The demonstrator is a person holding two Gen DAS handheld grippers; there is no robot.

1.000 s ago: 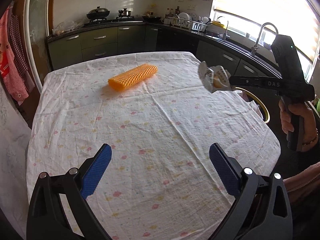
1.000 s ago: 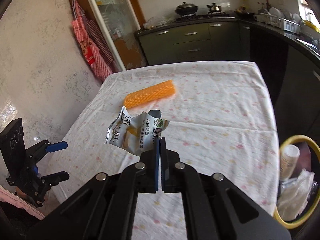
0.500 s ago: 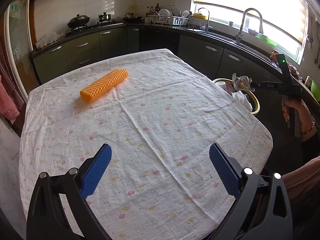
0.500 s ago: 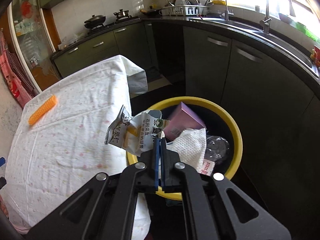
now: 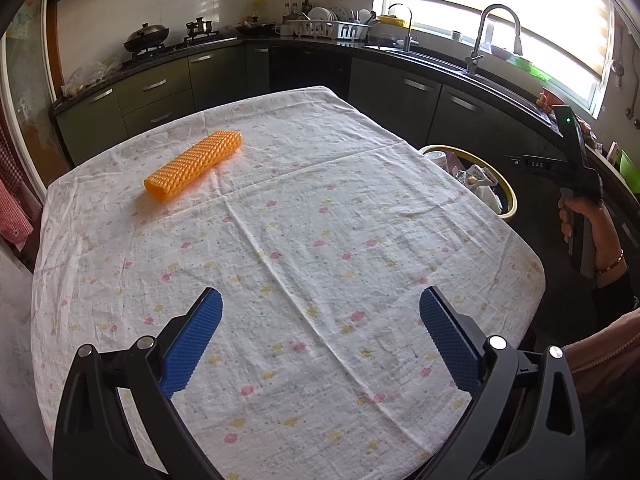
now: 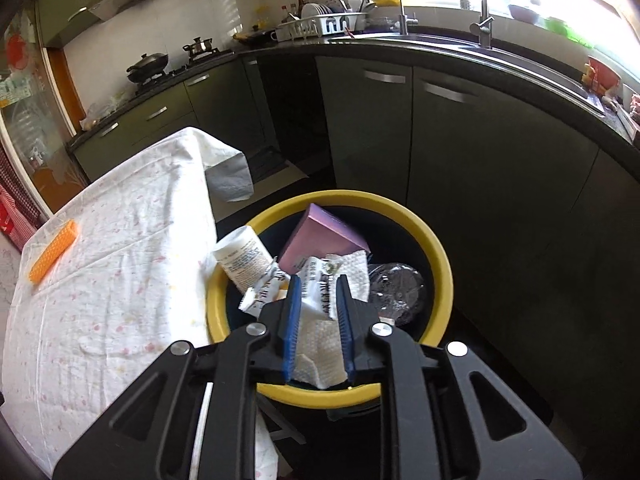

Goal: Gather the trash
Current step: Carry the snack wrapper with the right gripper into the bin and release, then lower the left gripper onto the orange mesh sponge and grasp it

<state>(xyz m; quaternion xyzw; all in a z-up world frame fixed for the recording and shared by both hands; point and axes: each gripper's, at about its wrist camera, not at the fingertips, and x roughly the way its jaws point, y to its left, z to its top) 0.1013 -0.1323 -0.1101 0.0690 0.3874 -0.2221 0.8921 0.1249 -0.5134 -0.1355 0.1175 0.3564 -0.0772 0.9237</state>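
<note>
Right gripper (image 6: 318, 304): poised over the yellow-rimmed bin (image 6: 440, 264), pointing down into it; its fingers (image 6: 291, 312) are opening, a gap showing between the blue pads.
Snack wrapper (image 6: 320, 284): crumpled, white with printed characters, seen in the gap between the parted pads and lying on the heap in the bin; no pad visibly presses on it.
Bin contents: a white paper towel (image 6: 320, 344) at 6 o'clock, a white bottle (image 6: 242, 258) leaning at 10 o'clock, a purple box (image 6: 320, 238) at 12 o'clock, a clear plastic lid (image 6: 394, 288) at 3 o'clock.
Left gripper (image 5: 320, 320): held above the tabletop (image 5: 320, 240), fingers (image 5: 192, 336) wide apart, nothing between them.
Orange mesh sleeve (image 5: 194, 164): lying on the floral cloth at 11 o'clock from the left gripper, well apart from it.
Bin in the left view (image 5: 508, 196): just beside the tabletop's edge at 2 o'clock.
Person's hand (image 5: 592, 228): gripping the right gripper's handle at 3 o'clock.
</note>
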